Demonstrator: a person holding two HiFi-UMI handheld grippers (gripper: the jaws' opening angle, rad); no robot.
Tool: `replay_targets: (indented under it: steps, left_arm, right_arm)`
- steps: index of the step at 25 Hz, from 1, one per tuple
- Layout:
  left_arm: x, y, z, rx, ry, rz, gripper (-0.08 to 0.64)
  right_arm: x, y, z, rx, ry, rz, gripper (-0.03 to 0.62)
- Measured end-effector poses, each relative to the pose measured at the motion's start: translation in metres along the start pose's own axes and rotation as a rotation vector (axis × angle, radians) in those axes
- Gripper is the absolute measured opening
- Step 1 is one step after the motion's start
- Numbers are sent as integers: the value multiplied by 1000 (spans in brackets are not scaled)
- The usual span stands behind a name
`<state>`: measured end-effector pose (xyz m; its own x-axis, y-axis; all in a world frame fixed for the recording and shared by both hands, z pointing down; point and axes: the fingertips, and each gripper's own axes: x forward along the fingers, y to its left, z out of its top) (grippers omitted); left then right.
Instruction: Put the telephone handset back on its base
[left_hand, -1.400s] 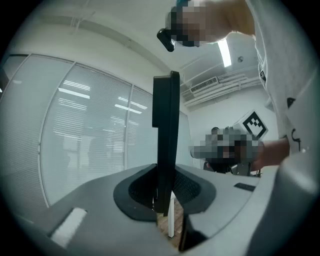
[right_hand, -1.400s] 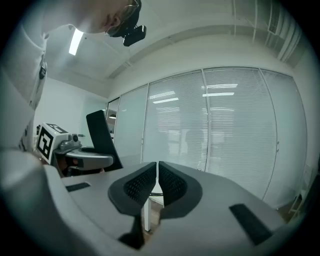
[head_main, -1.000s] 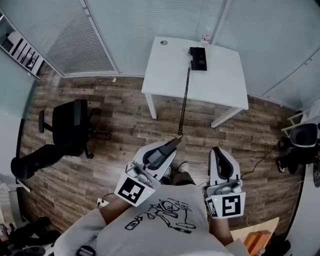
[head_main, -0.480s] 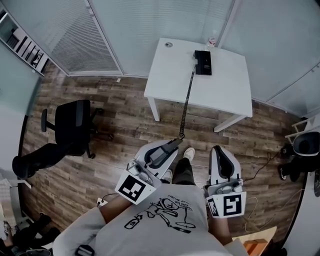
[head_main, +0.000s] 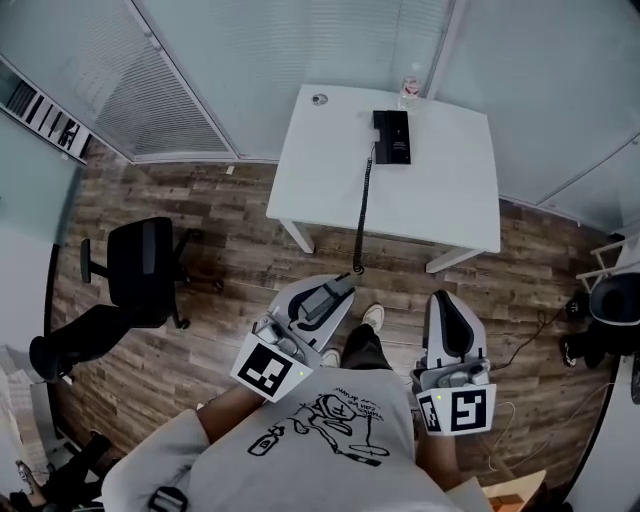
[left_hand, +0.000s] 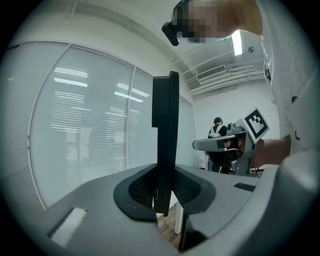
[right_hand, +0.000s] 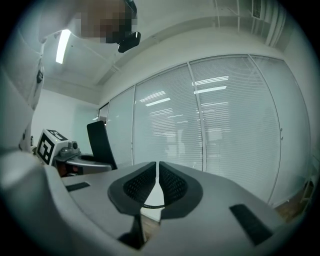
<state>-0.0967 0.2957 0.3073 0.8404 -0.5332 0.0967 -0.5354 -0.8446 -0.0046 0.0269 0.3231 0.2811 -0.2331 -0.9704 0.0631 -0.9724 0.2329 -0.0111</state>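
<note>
T-shirt (head_main: 320, 440): grey, short-sleeved, black line drawing on front. Left gripper (head_main: 338, 292) and right gripper (head_main: 443, 300): pale grey shells, black textured fingers (right_hand: 140, 187), black-and-white marker cubes (head_main: 268, 372).

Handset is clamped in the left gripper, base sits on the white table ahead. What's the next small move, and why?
Probably carry the handset closer to the table: the left gripper is shut on it well short of the table, and the coiled cord stretches over the floor to the base. The right gripper is shut, empty.
</note>
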Motion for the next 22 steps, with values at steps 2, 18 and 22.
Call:
replay_targets:
  steps: [2,18,22]
  left_arm:
    - [26,4,0,18,17,-14,74]
    - [185,15,2,84,99,-57,74]
    - [203,15,2,81,102,-41,74]
  right_arm:
    - [13,-23,-1,9,3,-6,17]
    - [79,-170,-5,58,3,-1,17]
    - [91,-183,-9,63,10,34,17]
